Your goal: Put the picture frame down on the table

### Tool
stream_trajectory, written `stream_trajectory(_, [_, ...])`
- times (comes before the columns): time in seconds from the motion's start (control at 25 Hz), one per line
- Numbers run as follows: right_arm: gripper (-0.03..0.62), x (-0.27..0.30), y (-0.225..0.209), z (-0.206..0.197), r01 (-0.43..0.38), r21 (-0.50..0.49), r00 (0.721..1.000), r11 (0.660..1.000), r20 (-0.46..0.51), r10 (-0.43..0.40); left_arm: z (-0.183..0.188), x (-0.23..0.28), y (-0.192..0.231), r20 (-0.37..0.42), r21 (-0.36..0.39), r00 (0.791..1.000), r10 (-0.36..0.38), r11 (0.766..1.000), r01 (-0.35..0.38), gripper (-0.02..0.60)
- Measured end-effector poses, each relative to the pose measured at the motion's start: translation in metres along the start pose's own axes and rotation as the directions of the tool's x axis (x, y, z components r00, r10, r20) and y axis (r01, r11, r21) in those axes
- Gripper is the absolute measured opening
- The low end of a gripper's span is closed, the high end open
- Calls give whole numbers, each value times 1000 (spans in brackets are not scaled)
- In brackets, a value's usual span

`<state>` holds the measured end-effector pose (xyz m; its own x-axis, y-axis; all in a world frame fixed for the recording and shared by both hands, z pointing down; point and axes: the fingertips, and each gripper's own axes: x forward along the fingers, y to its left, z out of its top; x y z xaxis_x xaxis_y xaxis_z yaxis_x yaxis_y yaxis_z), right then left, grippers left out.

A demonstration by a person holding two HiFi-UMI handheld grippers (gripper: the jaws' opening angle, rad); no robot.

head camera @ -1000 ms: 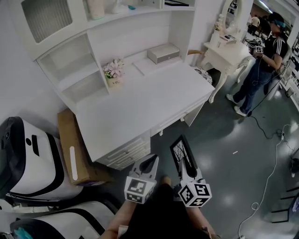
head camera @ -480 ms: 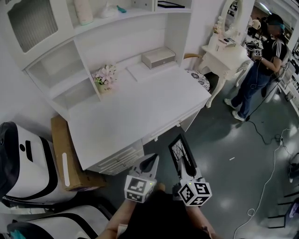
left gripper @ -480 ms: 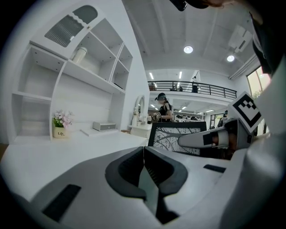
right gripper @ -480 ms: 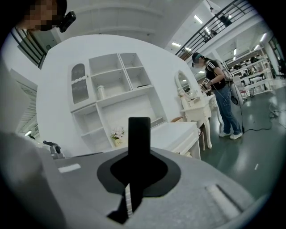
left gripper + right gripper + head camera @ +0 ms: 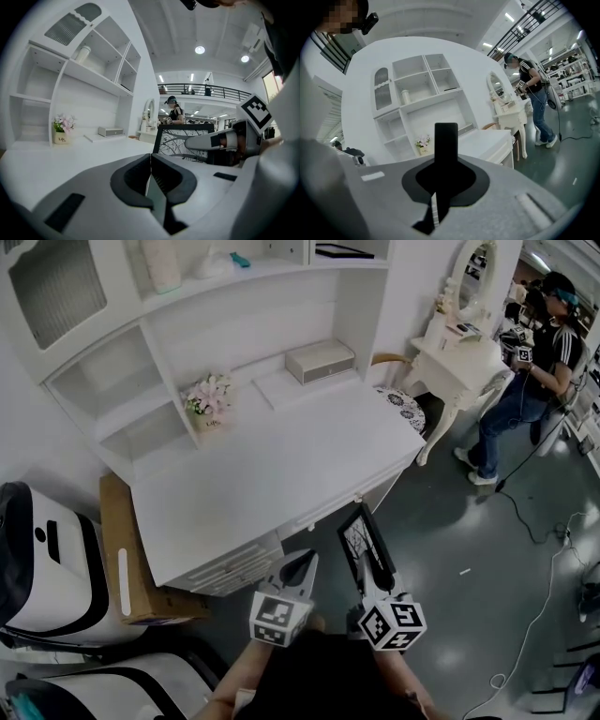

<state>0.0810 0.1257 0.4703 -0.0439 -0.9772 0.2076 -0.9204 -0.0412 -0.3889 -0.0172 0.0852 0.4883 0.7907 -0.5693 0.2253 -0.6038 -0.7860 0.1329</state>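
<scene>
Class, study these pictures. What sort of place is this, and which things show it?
Probably a furniture showroom: a white desk with shelving stands beside a white dressing table with an oval mirror, on a glossy dark floor, and a balcony railing runs under ceiling lights.

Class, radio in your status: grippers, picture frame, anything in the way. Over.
Left gripper shut, empty. Right gripper shut on picture frame, held short of the desk. Flower pot and box at desk's back.

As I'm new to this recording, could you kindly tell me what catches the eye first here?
The right gripper, low in the head view, is shut on a black picture frame. Just ahead stands a white desk with a small flower pot at its back left.
</scene>
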Motion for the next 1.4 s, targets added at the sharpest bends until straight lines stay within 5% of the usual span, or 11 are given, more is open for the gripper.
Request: stream_trajectory(1.4, [12, 65, -24, 16, -42, 91, 998, 995, -44, 46, 28, 68, 27, -36, 4, 999, 41, 999, -41, 11])
